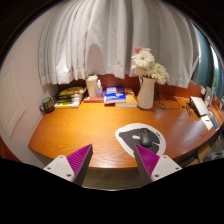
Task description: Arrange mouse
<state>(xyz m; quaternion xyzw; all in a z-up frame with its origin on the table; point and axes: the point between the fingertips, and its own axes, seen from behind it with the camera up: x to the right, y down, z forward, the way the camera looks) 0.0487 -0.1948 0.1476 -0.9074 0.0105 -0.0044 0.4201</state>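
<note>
From the gripper view we see our tongs (113,160) spread apart, holding nothing — the mouse (146,137) rests on its white mat (128,135) on the wooden bench (85,128), just ahead of the right finger.

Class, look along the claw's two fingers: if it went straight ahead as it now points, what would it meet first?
Probably bare wooden desk first. The open claw aims between the mouse on its pad, off to one side, and the books further back. Depth is unclear.
</note>
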